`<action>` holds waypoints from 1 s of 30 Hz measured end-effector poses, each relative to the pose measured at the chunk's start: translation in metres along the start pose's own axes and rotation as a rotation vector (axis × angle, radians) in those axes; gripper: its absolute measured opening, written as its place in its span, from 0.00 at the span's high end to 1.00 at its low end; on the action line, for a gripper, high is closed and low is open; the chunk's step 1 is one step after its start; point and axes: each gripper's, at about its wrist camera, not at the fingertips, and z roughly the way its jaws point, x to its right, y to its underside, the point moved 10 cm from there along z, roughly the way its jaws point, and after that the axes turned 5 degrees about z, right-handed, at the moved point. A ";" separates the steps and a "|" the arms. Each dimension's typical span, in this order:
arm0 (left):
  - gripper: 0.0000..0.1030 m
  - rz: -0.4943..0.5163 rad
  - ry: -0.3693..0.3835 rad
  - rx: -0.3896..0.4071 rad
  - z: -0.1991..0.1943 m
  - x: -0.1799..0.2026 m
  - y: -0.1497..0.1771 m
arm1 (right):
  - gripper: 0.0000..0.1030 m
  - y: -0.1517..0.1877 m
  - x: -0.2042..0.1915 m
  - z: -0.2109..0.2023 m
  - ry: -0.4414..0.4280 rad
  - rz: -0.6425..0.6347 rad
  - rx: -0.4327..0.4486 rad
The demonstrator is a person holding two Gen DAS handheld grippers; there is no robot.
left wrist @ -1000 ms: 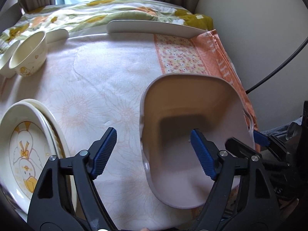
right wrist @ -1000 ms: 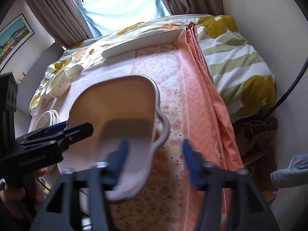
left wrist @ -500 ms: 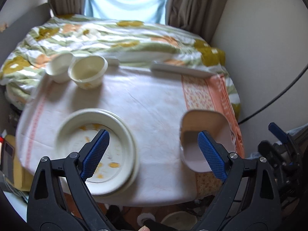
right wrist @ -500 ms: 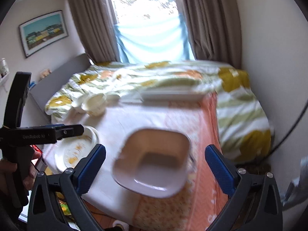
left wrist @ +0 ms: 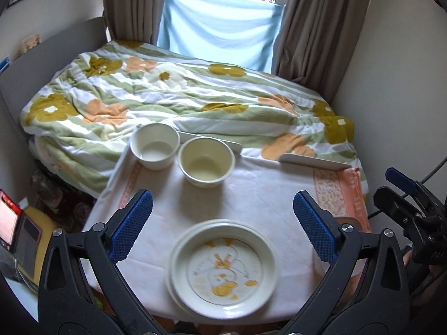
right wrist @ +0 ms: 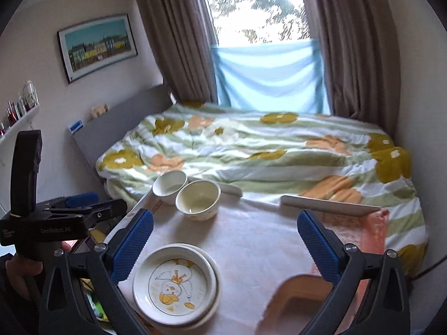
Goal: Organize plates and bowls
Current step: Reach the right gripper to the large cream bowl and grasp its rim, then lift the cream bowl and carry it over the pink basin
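2 bowls [left wrist: 181, 156], 2 stacked plates [left wrist: 223, 268], 1 square dish [right wrist: 301, 298]; left tool [left wrist: 220, 229] opening, empty; right tool [right wrist: 226, 243] wide, empty.

Square dish [right wrist: 301, 293] blurred, half behind right claw [right wrist: 225, 248] — shelf items [right wrist: 19, 103] indistinct

The middle of the tabletop [left wrist: 251, 195] is bare and open, with the two bowls [left wrist: 206, 162] at the far edge, the stacked plates [left wrist: 223, 268] at the near edge, and the square dish [right wrist: 301, 301] at the right.
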 end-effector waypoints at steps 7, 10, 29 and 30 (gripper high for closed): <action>0.03 -0.033 0.047 -0.062 0.067 -0.067 -0.019 | 0.00 -0.018 -0.014 0.099 0.097 0.033 -0.113; 0.05 -0.085 0.071 -0.118 0.108 -0.090 -0.015 | 0.01 -0.010 -0.015 0.150 0.076 0.080 -0.201; 0.80 -0.107 0.225 -0.368 0.262 -0.079 0.022 | 0.72 0.052 0.005 0.296 0.086 0.252 -0.485; 0.81 -0.105 0.232 -0.365 0.260 -0.080 0.022 | 0.78 0.052 0.003 0.297 0.081 0.250 -0.488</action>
